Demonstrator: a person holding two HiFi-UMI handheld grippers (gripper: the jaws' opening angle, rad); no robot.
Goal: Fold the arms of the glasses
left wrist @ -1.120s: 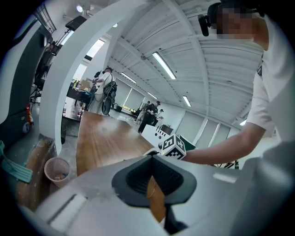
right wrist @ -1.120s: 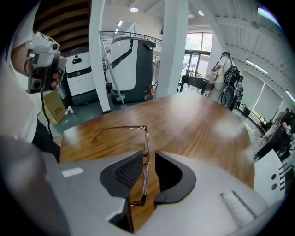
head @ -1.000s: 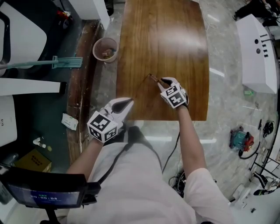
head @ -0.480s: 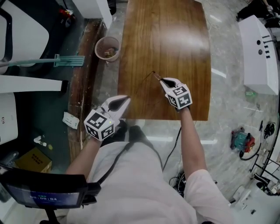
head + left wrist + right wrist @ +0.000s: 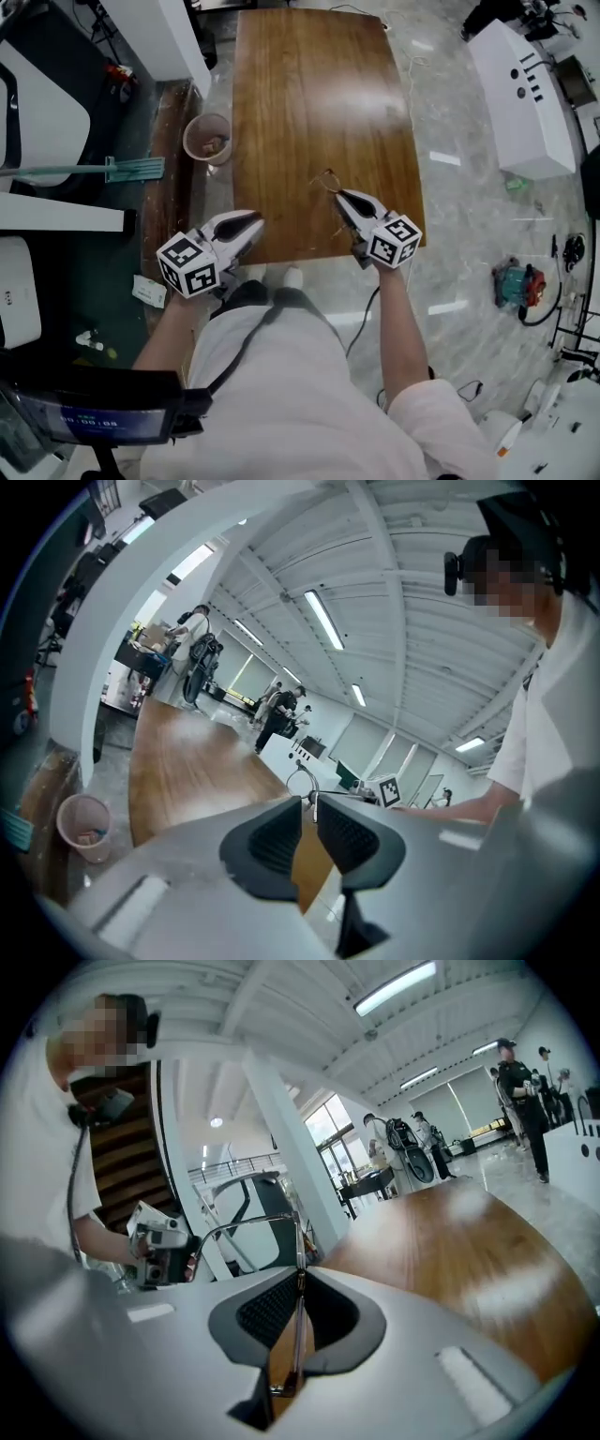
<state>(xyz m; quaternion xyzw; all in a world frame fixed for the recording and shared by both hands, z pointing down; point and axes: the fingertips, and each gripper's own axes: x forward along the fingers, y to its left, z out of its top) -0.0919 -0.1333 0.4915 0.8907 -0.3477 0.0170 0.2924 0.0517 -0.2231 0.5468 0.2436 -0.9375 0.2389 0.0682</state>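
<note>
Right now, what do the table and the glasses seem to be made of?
The table looks like wood or veneer with a glossy finish: lengthwise grain and glare. The glasses are probably thin metal wire, going by the slim, faintly shiny frame.

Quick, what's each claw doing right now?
Left gripper: empty, jaws opening.
Right gripper: closed on the thin metal-framed glasses.

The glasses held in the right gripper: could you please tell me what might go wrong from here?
1. The right gripper pinches the glasses by one thin strip of the frame only, so they may twist or slip out.
2. The left gripper, its jaws opening with nothing between them, is apart from the glasses; closing on so thin a frame could miss or bend it.
</note>
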